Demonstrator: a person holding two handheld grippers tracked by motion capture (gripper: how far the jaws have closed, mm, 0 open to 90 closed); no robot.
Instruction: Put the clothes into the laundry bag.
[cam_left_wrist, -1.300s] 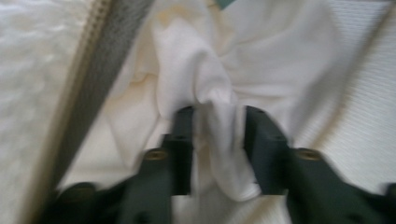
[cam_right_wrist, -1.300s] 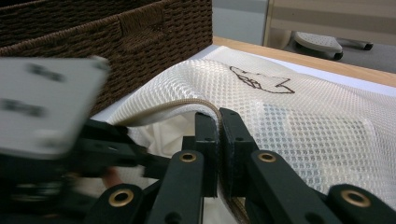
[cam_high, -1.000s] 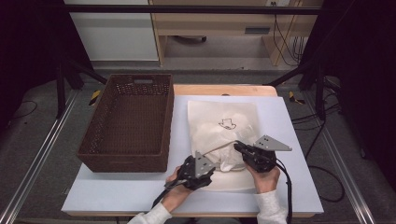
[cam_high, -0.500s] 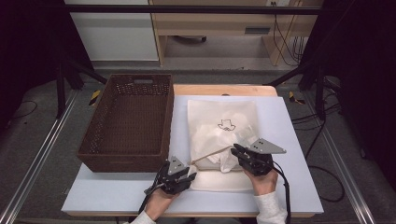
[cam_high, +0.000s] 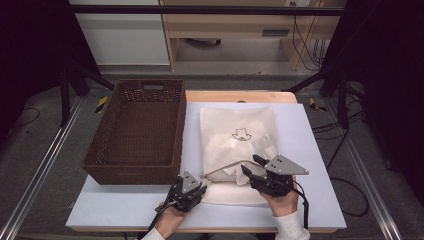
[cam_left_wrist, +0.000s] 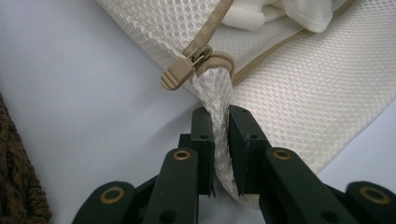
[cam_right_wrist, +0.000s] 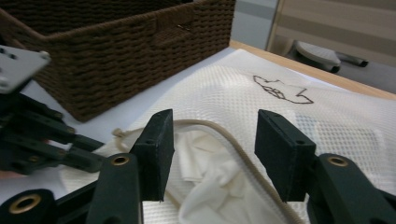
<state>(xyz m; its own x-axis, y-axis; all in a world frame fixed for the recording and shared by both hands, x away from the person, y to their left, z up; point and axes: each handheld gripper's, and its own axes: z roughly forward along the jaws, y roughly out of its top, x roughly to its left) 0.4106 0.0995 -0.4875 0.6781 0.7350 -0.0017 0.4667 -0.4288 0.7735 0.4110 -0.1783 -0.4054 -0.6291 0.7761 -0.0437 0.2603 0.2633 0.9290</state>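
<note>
The left gripper (cam_left_wrist: 220, 135) pinches a corner of the mesh bag (cam_left_wrist: 299, 88) just below its zip pull (cam_left_wrist: 180, 74). The right gripper (cam_right_wrist: 212, 140) is spread wide above the bag's mouth. The bag lies on the table (cam_high: 310, 130) beside 1 basket (cam_high: 140, 130).

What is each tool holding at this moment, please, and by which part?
The left tool is shut on the mesh laundry bag, pinching its corner just below the zipper pull. The right tool is open above the bag's mouth, holding nothing.
</note>
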